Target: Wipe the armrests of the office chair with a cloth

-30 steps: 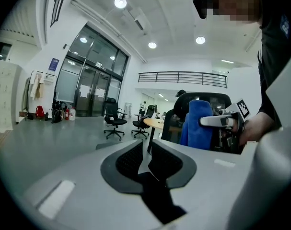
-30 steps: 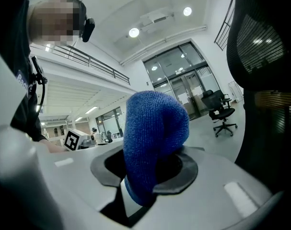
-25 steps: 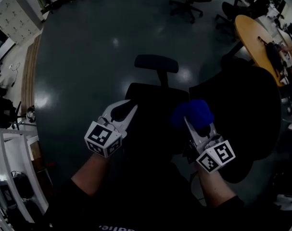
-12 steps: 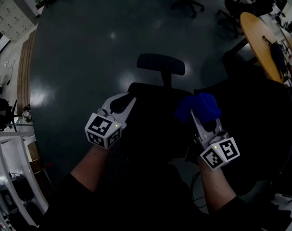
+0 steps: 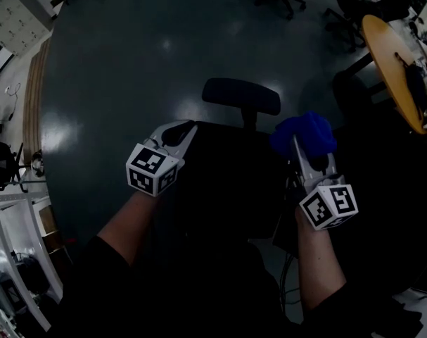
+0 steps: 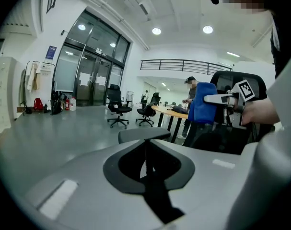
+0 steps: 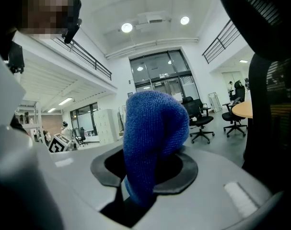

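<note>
The right claw (image 7: 144,176) pinches the one blue cloth (image 7: 152,133) at the right edge of the single office chair (image 5: 241,96) in front. The left claw (image 6: 146,169), pressed together and holding nothing, hangs at the chair's left edge.

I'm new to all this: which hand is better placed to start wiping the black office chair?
Right: the right tool is clamped on the blue knitted cloth; the left tool is shut, empty.

Large open-plan office.
Rolling chairs (image 6: 119,110) stand on a wide grey floor (image 5: 129,62) by a round wooden table (image 5: 390,55), with glass doors (image 6: 85,78) and a railed balcony (image 6: 179,65).
</note>
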A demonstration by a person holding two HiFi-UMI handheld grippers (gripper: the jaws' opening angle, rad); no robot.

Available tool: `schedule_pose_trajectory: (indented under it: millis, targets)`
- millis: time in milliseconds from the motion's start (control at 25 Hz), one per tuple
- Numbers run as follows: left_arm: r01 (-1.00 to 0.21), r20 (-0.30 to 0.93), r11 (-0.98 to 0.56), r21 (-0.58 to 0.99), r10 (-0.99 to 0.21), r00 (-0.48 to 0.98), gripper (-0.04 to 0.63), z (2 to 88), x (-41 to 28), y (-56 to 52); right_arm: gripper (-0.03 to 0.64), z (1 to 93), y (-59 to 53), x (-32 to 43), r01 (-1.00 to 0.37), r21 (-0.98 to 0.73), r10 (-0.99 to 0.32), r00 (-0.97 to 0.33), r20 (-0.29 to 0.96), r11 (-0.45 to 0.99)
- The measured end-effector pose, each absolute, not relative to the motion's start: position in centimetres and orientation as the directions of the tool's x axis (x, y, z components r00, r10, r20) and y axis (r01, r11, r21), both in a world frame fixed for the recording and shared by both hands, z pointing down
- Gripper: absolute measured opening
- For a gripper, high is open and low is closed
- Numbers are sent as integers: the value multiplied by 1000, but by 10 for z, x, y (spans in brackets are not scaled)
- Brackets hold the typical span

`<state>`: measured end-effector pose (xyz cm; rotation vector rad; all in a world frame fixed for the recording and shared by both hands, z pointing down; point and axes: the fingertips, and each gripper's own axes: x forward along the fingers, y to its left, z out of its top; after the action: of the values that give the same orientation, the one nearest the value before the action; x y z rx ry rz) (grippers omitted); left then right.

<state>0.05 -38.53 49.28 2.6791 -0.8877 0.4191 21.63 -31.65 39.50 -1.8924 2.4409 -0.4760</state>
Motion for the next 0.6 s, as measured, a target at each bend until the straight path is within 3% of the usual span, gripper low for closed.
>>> schedule_pose_trajectory:
  millis: [600]
  targets:
    - [-621, 450, -780, 80, -527, 721, 18, 539, 15, -452, 138, 439, -407, 246, -972, -41, -930, -232, 285, 229]
